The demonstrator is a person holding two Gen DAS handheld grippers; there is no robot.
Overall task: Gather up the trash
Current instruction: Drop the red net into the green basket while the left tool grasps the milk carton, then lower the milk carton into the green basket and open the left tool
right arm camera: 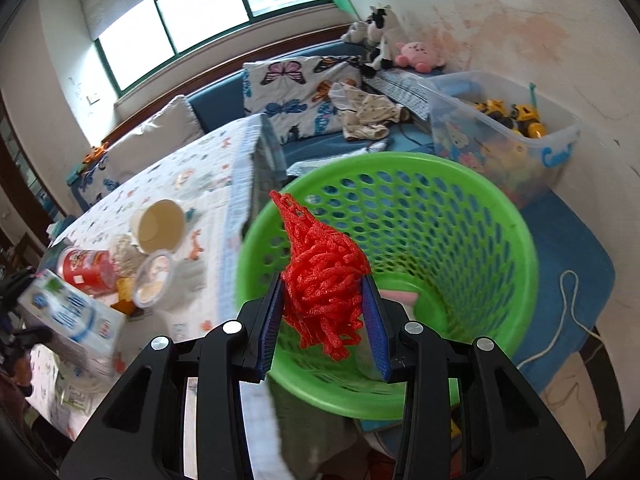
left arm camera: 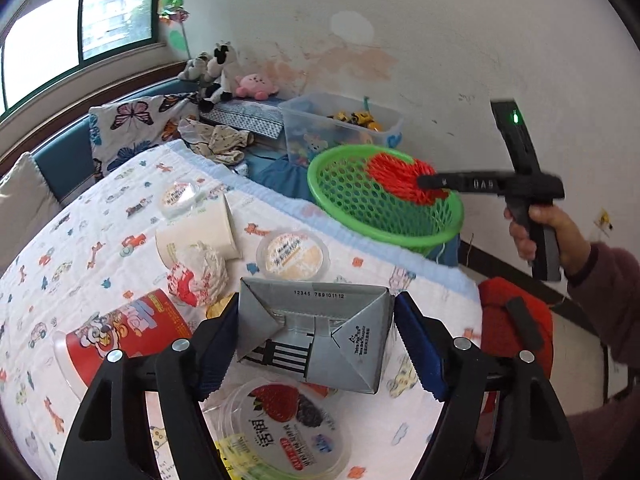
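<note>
Basket [right arm camera: 460,216] floor hidden, carton [left arm camera: 316,336] face unseen

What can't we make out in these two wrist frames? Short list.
- Bottom of the green basket: right wrist view, hidden by the red foam net and the right gripper.
- Front face of the milk carton held in the left gripper: left view shows only its folded end.
- Same carton, right view: motion-blurred, print unreadable.
- Strawberry tub: left view, partly hidden by the carton and a finger.
</note>
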